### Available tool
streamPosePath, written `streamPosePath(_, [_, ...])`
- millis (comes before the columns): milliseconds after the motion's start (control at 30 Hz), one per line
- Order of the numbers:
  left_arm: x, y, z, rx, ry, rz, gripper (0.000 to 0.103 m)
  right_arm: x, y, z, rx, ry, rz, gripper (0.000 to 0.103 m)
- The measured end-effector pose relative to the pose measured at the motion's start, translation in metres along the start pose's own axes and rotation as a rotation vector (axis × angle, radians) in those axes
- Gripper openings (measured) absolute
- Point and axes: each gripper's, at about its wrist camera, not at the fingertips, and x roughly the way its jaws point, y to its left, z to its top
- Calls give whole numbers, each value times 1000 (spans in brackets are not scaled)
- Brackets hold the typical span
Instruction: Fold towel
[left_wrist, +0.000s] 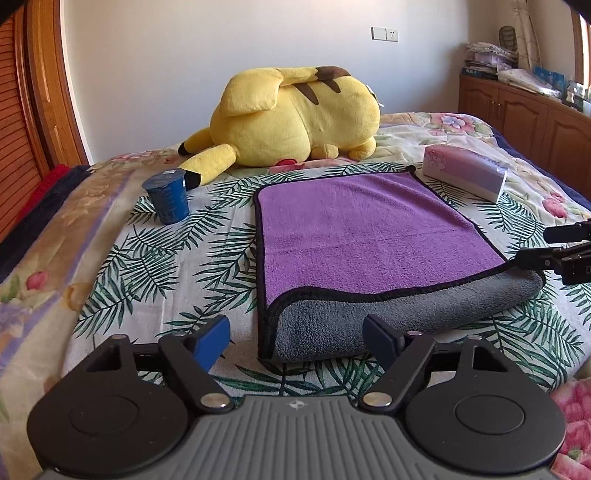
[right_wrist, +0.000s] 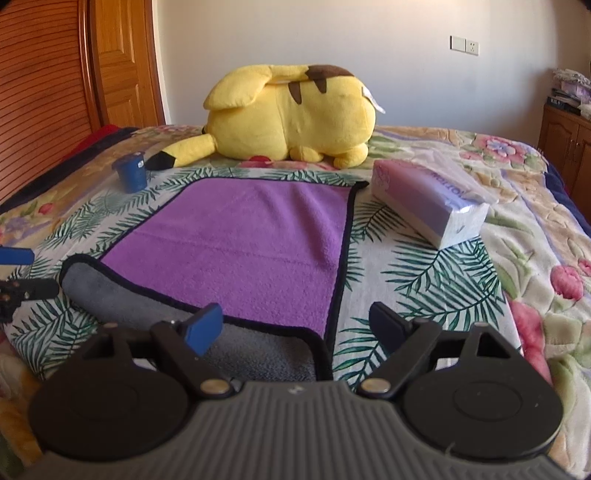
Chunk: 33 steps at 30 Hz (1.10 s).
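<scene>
cup (left_wrist: 168, 199) upright beside towel (left_wrist: 369, 236).

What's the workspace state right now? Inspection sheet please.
Surface: bed, leaf-print cloth over floral quilt.
Job's things: towel purple side up, near edge turned over showing grey.
Clutter: yellow plush, blue cup, tissue pack.
Grippers: left gripper and right gripper, jaws open, holding nothing.
Cables: nothing seen.
Surroundings: wooden door, wall outlet, cabinet.
</scene>
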Motion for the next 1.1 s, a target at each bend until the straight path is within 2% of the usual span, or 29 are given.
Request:
streamPosePath(200, [14,5,1,4,14,-31,50,10,-3,-1,7,42,12,81])
streamPosePath(600, [32,23,0,-72,36,-54,34,24,-14,-6,39,143,56,75])
streamPosePath(767, [35,26,-3,-101,51,-86,18,26,-14,-7,43,166,79,70])
streamPosePath(1100, [35,20,-6,-74,55,-97,14,23,-15,-3,41,186,118,53])
